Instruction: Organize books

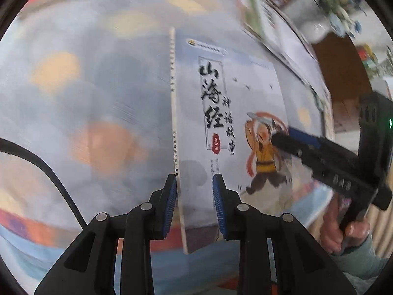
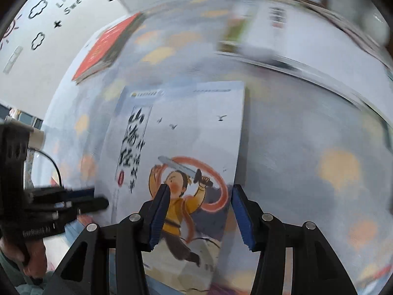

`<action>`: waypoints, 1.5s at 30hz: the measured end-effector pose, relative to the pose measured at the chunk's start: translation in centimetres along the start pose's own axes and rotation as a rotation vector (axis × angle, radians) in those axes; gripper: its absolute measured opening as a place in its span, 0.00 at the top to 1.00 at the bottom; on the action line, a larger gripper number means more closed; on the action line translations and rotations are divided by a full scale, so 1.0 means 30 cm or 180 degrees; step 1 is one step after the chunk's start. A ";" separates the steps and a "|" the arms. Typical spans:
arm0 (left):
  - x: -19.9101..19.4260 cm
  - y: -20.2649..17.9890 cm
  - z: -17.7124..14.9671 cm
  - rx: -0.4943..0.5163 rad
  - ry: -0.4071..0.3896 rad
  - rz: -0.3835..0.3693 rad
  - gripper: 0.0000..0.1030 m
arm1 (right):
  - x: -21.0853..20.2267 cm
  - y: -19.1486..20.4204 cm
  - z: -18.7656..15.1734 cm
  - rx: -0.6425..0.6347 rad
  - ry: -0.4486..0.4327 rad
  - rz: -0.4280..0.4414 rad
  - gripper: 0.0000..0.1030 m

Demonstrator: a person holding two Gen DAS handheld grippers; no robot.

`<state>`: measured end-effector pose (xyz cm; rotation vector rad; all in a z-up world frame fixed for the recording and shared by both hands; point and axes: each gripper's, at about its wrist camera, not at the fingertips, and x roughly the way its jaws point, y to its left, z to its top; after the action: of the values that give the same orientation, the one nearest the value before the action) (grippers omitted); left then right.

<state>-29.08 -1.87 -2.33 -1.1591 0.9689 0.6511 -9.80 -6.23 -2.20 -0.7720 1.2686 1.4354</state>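
Observation:
A thin book (image 1: 245, 93) with a pale blue cover, black brush lettering and a cartoon swordsman hangs between both grippers. It is sharp in both views while the cloth behind is smeared. My left gripper (image 1: 195, 206) straddles the spine edge. Its left pad lies against the spine and its right pad rests over the cover. In the right wrist view the book (image 2: 196, 123) has my right gripper (image 2: 199, 213) astride its right edge, one pad on the cover and one at the edge. The left gripper (image 2: 98, 198) shows at the book's left side, the right gripper (image 1: 280, 137) at its right.
A pale blue tablecloth (image 1: 73, 98) with orange blobs lies under everything. A red book (image 2: 103, 49) lies at the table's far left. Blurred green and white books (image 2: 245, 32) lie at the back. A hand (image 1: 343, 226) holds the right gripper. A black cable (image 1: 49, 169) runs on the left.

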 end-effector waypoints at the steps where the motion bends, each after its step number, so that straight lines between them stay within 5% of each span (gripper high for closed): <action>1: 0.031 -0.068 -0.023 0.0064 0.0006 -0.0018 0.76 | -0.025 -0.049 -0.018 0.0033 -0.0001 -0.0029 0.51; 6: 0.122 -0.257 -0.061 0.0177 -0.0058 -0.0117 0.75 | -0.107 -0.266 -0.070 0.0092 0.0014 -0.0107 0.51; 10: 0.115 -0.244 -0.111 -0.0264 -0.0261 -0.0214 0.76 | -0.148 -0.383 -0.120 0.0280 0.0000 0.0050 0.51; 16: 0.126 -0.239 -0.243 -0.0559 -0.0399 -0.0191 0.76 | -0.144 -0.356 -0.243 0.0080 0.0013 0.0164 0.51; 23: 0.147 -0.283 -0.227 -0.0640 -0.0462 -0.0259 0.75 | -0.128 -0.308 -0.275 -0.0182 -0.0043 0.0240 0.46; 26: 0.092 -0.291 -0.244 -0.0782 -0.0640 -0.1158 0.75 | -0.135 -0.361 -0.287 0.0021 -0.0081 0.0492 0.46; 28: 0.054 -0.339 -0.238 -0.0703 -0.0794 -0.1326 0.77 | -0.139 -0.383 -0.294 0.0111 -0.0089 0.0616 0.46; 31: 0.088 -0.373 -0.220 -0.0644 -0.0806 -0.1007 0.91 | -0.140 -0.391 -0.301 0.0127 -0.0114 0.0684 0.46; 33: 0.121 -0.351 -0.229 -0.0754 -0.0761 -0.0789 0.92 | -0.144 -0.400 -0.303 0.0154 -0.0125 0.0728 0.46; 36: 0.147 -0.318 -0.246 -0.0951 -0.0730 -0.0784 0.92 | -0.153 -0.416 -0.305 0.0209 -0.0086 0.0800 0.46; 42: 0.140 -0.266 -0.237 -0.1521 -0.0626 -0.1801 0.92 | -0.182 -0.543 -0.339 0.0811 0.0174 0.1361 0.45; 45: 0.134 -0.292 -0.210 -0.1578 -0.0557 -0.2034 0.92 | -0.167 -0.612 -0.371 0.1233 0.0225 0.1869 0.45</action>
<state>-21.67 -10.71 -2.52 -1.7118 0.2459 0.4639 7.24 -19.77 -5.73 -0.1886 1.8581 1.5425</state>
